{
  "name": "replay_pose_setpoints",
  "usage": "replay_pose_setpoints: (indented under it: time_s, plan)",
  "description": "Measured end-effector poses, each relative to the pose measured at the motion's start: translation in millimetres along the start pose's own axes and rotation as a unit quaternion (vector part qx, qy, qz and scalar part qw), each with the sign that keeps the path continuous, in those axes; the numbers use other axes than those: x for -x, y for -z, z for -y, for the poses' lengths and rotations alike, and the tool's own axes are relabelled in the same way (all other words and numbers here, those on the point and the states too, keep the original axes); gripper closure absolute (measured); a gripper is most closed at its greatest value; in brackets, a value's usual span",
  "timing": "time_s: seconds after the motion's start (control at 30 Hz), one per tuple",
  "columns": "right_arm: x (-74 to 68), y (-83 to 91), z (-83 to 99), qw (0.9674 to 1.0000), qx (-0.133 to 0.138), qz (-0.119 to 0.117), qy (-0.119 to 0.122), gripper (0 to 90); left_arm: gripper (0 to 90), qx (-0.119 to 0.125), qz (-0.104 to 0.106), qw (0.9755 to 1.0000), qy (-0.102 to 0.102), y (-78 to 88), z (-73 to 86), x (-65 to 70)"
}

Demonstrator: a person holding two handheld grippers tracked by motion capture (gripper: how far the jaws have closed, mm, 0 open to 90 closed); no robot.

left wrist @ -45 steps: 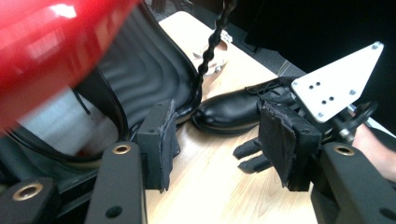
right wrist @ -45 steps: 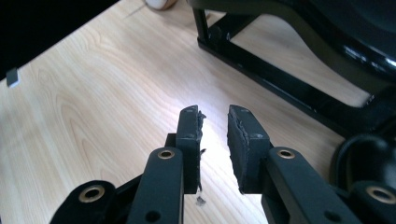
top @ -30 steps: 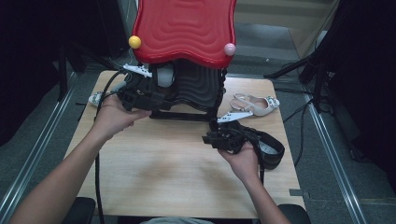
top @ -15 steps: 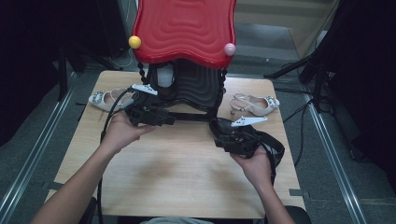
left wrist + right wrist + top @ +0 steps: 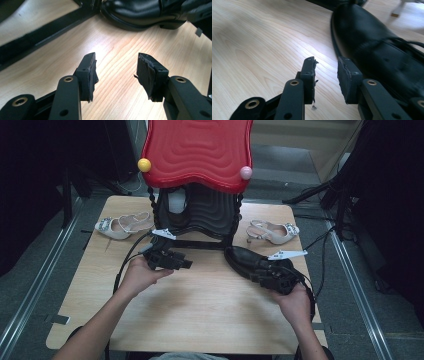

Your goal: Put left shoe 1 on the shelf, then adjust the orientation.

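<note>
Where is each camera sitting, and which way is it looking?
High view: above the person's side, looking forward and down at the table; both forearms, left gripper, right gripper.
Left gripper view: on the left gripper, looking along its open jaws.
Right gripper view: on the right gripper, jaws open, beside the shoe.
Shared: the black shoe.

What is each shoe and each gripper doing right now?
black shoe: lying on the table, beside the right gripper, not gripped.
left sandal: resting on the table, untouched.
right sandal: resting on the table, untouched.
left gripper: jaws open, just been closing, nothing between them.
right gripper: jaws open, nothing between them.
</note>
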State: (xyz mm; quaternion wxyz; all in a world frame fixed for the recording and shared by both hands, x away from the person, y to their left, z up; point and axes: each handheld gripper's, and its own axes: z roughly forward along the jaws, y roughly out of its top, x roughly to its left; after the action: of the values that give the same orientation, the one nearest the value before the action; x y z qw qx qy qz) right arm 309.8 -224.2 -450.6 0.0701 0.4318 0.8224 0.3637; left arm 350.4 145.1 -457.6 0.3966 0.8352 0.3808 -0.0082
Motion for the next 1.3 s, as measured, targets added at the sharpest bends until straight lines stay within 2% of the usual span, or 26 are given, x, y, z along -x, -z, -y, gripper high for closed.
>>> replay_pose_setpoints:
  time_s: [0.1, 0.2, 0.3, 0.37, 0.5, 0.57, 0.67, 0.8, 1.0, 1.07, 1.13, 1.2, 1.3]
  plan:
    - [7.5, 7.1, 4.5, 0.9999, -0.003, 0.01, -0.005, 68.8, 51.2, -0.01, -0.002, 0.9999, -0.014, -4.4, 2.4, 2.4]
    - [12.8, 12.2, 7.9, 0.9998, -0.005, 0.014, -0.011, 68.8, 53.2, 0.005, 0.011, 0.9999, -0.01, -6.2, 6.0, 4.0]
    - [18.7, 18.3, 10.2, 0.9996, -0.01, 0.022, -0.014, 68.7, 56.1, -0.001, 0.012, 0.9999, -0.01, -8.5, 8.8, 3.7]
    - [21.9, 23.2, 11.1, 0.9995, -0.009, 0.026, -0.017, 68.6, 57.0, -0.001, 0.016, 0.9999, -0.002, -10.0, 11.2, 2.6]
    - [30.0, 35.2, 12.5, 0.9991, 0.0, 0.035, -0.023, 68.1, 56.5, -0.006, 0.012, 0.9999, -0.004, -10.4, 12.7, 2.4]
    - [33.3, 40.6, 13.2, 0.9987, -0.001, 0.046, -0.024, 67.4, 56.5, -0.003, 0.013, 0.9999, -0.006, -8.8, 12.6, 2.8]
    - [39.2, 44.4, 15.6, 0.9984, -0.006, 0.049, -0.03, 66.2, 56.0, 0.0, 0.012, 0.9999, -0.005, -7.6, 13.0, 2.3]
    - [42.8, 39.7, 18.4, 0.9979, -0.026, 0.053, -0.028, 64.6, 54.8, 0.001, 0.01, 0.9999, -0.002, -6.8, 14.0, 0.6]
    - [45.3, 16.2, 16.0, 0.9967, -0.065, 0.044, -0.019, 64.5, 54.4, 0.0, 0.01, 0.9999, 0.004, -7.8, 16.8, -1.7]
    - [46.5, 9.0, 13.7, 0.9962, -0.076, 0.037, -0.019, 67.2, 54.3, 0.001, 0.012, 0.9999, 0.006, -8.4, 16.9, -3.1]
    - [47.5, 2.4, 8.2, 0.996, -0.085, 0.019, -0.02, 69.8, 54.1, 0.001, 0.012, 0.9999, 0.01, -9.2, 17.2, -4.1]
    - [46.9, -1.9, 2.1, 0.9942, -0.105, 0.022, -0.012, 73.8, 54.5, 0.0, 0.016, 0.9998, 0.011, -9.7, 17.5, -5.3]
    - [51.6, -2.6, -2.9, 0.9925, -0.12, 0.004, -0.026, 80.6, 58.2, -0.001, 0.02, 0.9997, 0.01, -9.9, 17.9, -5.8]
